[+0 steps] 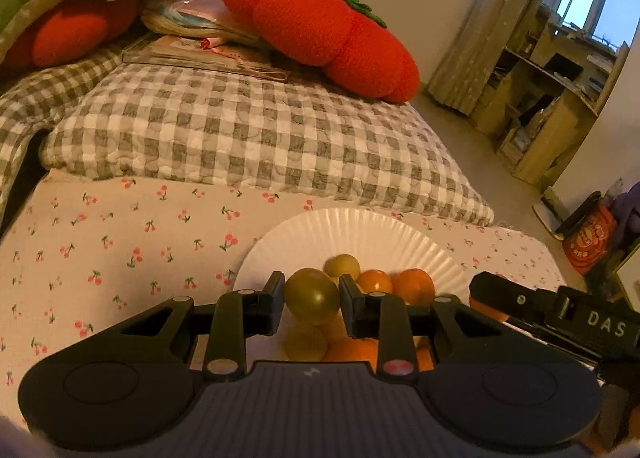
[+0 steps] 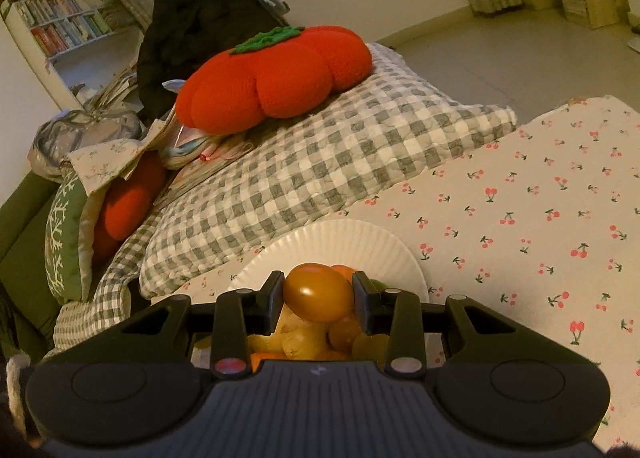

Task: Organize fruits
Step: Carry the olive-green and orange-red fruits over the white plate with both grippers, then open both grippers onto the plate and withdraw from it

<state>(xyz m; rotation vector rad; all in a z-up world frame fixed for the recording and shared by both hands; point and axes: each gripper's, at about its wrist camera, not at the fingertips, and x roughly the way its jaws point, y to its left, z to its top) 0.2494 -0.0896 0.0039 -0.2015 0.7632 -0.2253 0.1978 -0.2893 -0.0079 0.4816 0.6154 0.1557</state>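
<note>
A white paper plate (image 1: pixel 360 232) lies on the cherry-print sheet and holds several small round fruits. My left gripper (image 1: pixel 312 300) is shut on a green fruit (image 1: pixel 311 295) just above the plate's near side. Behind it lie another green fruit (image 1: pixel 342 265) and two orange fruits (image 1: pixel 414 285). In the right wrist view the plate (image 2: pixel 340 242) shows again. My right gripper (image 2: pixel 319 294) is shut on an orange-yellow fruit (image 2: pixel 319 292) above a pile of orange and yellow fruits (image 2: pixel 344 332). The right gripper's body (image 1: pixel 560 310) shows at the right of the left wrist view.
A grey checked quilt (image 1: pixel 248 137) lies folded behind the plate. A red knitted tomato cushion (image 1: pixel 320 25) rests on it, with a second red cushion (image 1: pixel 72 33) and a green pillow (image 2: pixel 64 234) to the left. Floor and shelves (image 1: pixel 540 97) lie beyond the bed's right edge.
</note>
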